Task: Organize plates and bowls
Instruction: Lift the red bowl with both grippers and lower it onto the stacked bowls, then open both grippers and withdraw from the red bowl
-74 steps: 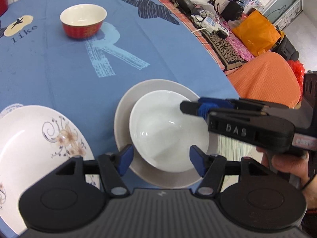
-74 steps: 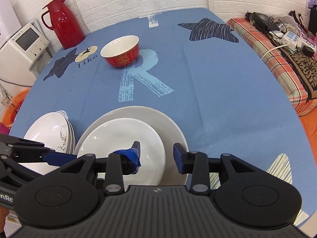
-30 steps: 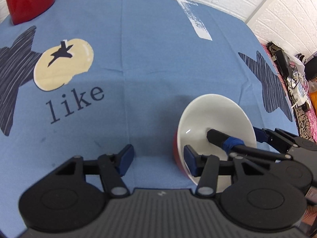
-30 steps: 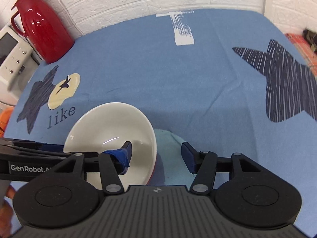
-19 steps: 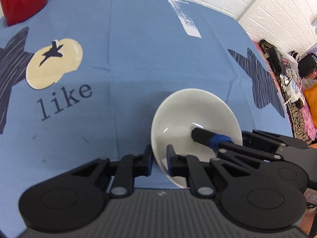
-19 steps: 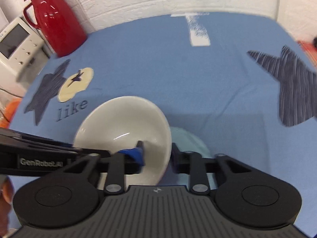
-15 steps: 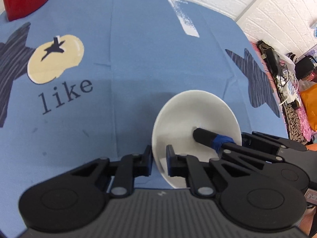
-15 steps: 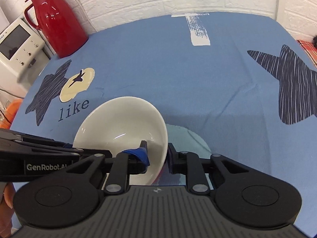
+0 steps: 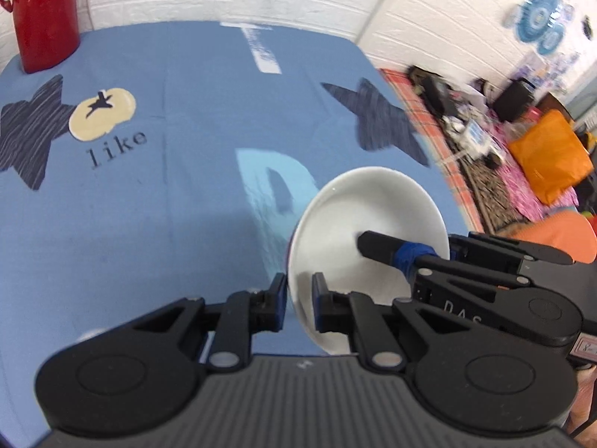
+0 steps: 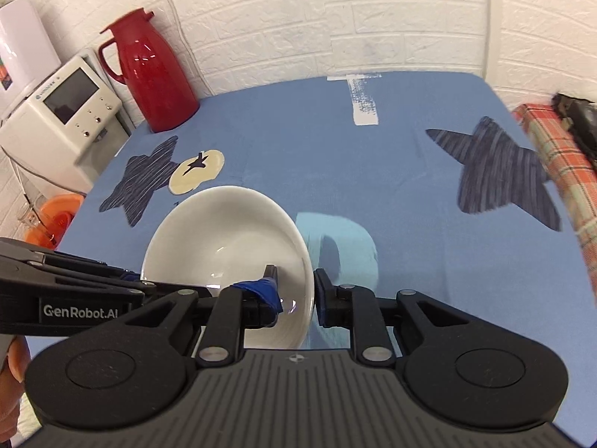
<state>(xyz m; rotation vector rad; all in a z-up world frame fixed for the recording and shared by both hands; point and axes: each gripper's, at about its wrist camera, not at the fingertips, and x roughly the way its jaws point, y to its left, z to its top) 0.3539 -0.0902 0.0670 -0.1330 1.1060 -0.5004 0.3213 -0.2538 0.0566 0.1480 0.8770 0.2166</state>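
Note:
A bowl (image 9: 358, 220), white inside and red outside, is held above the blue tablecloth (image 9: 186, 186). My left gripper (image 9: 300, 296) is shut on its left rim. My right gripper (image 10: 294, 295) is shut on its right rim, one finger inside the bowl (image 10: 220, 239) and one outside. In the left wrist view the right gripper's finger (image 9: 384, 248) reaches into the bowl from the right. In the right wrist view the left gripper's body (image 10: 74, 295) comes in from the left. The stacked plates are out of view.
A red thermos jug (image 10: 153, 74) stands at the table's far left corner, also in the left wrist view (image 9: 44, 15). A white appliance (image 10: 59, 119) stands left of the table. A bench with clutter and an orange bag (image 9: 548, 164) lies right of the table.
Both grippers closed on the bowl's rim and lifted it off the table, moving it toward me and to the right. The light blue letter on the cloth now shows beneath it.

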